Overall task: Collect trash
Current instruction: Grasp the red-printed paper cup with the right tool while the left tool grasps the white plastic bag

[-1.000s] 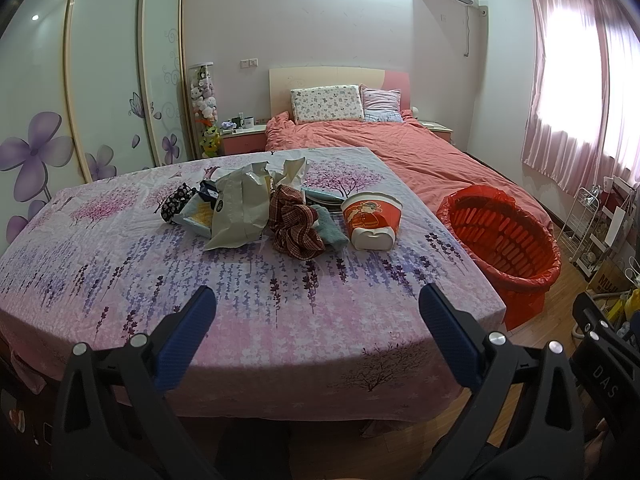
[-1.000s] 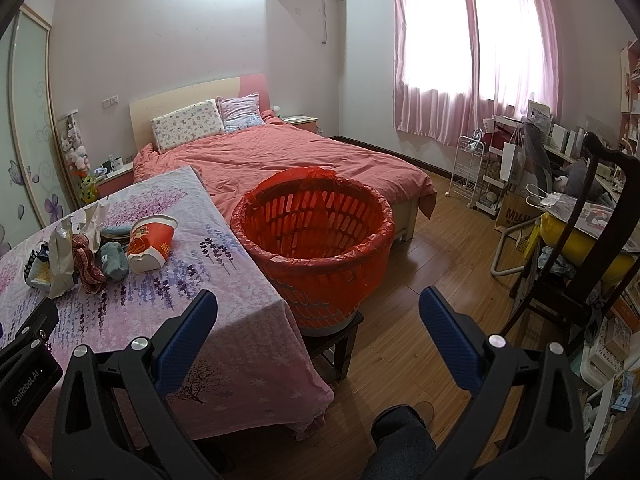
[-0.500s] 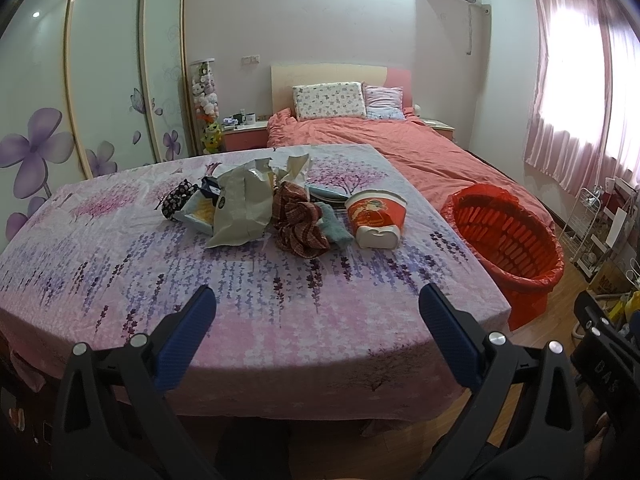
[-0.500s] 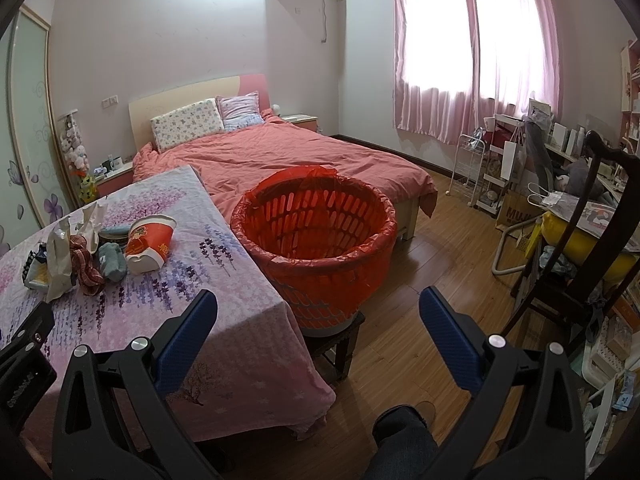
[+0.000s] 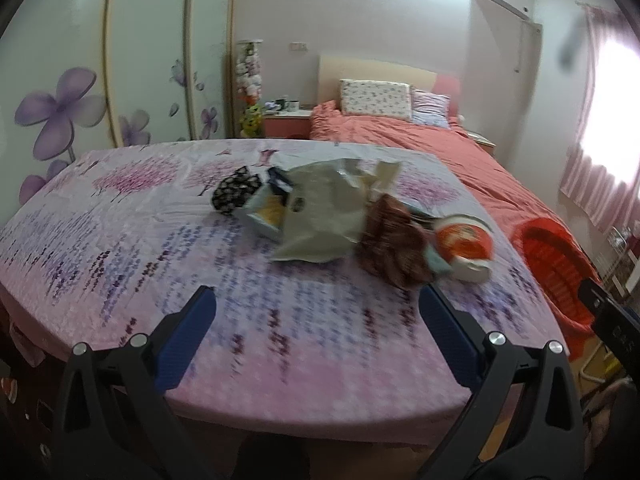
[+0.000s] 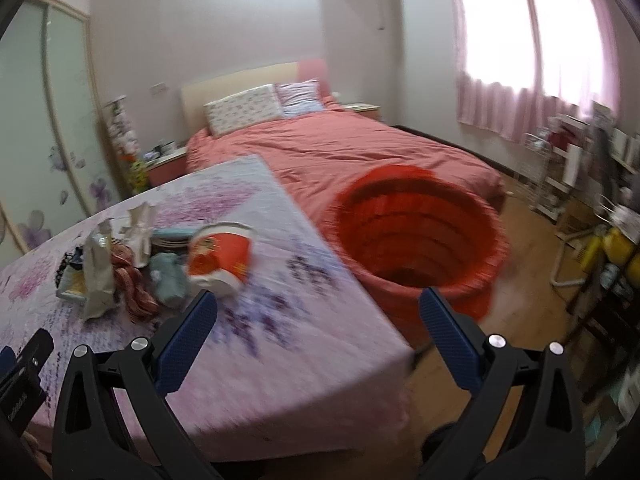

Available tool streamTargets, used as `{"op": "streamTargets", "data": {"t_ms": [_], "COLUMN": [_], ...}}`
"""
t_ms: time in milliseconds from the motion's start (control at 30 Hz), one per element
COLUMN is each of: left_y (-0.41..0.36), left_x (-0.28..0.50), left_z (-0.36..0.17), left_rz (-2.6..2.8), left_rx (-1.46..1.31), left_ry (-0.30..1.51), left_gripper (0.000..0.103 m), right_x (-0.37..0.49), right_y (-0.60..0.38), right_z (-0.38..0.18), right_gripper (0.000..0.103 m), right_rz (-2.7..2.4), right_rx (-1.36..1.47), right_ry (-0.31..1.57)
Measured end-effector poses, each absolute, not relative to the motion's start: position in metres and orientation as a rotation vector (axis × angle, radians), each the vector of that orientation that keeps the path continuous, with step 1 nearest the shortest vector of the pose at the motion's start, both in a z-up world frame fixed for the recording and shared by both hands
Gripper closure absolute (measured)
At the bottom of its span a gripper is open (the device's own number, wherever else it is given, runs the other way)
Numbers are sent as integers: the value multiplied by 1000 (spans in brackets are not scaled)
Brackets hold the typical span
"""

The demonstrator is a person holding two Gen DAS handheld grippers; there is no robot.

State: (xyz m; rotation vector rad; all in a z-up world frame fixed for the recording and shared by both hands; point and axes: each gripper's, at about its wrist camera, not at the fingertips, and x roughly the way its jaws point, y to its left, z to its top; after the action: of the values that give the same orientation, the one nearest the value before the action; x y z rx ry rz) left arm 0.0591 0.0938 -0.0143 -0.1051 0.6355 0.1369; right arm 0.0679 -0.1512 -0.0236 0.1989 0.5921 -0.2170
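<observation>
Both the left gripper (image 5: 316, 344) and right gripper (image 6: 318, 344) are hovering wide open, holding nothing. Trash (image 5: 320, 216) is lying on the table (image 5: 120, 264), beside the red basket (image 6: 420, 240).

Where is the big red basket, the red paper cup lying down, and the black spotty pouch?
big red plastic basket (image 6: 416, 216), right wrist view, inner wall
red paper cup on its side (image 6: 220, 254), right wrist view, printed side
black white-spotted pouch (image 5: 234, 192), left wrist view, middle of fabric
</observation>
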Motion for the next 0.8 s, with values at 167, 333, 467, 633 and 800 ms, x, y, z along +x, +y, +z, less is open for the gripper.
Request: {"op": "streamTargets", "data": {"t_ms": [167, 333, 467, 633, 800], "left_y": [117, 135, 143, 151, 150], "left_x": [77, 90, 101, 114, 128], "left_z": [-20, -26, -34, -41, -42], "left_rz": [184, 213, 214, 201, 175], "left_rx": [-114, -124, -130, -146, -148], "left_ry": [643, 651, 677, 693, 693], "left_gripper": [4, 4, 4, 4, 4], "right_x": [123, 171, 193, 207, 218], "right_y": [-129, -116, -106, -95, -98], "right_z": [-36, -60, -70, -72, -77], "right_gripper": [6, 6, 6, 18, 22], "right_rz": [-112, -81, -82, -80, -83], "right_rx": [211, 223, 206, 153, 157], "right_ry": [672, 766, 815, 847, 847]}}
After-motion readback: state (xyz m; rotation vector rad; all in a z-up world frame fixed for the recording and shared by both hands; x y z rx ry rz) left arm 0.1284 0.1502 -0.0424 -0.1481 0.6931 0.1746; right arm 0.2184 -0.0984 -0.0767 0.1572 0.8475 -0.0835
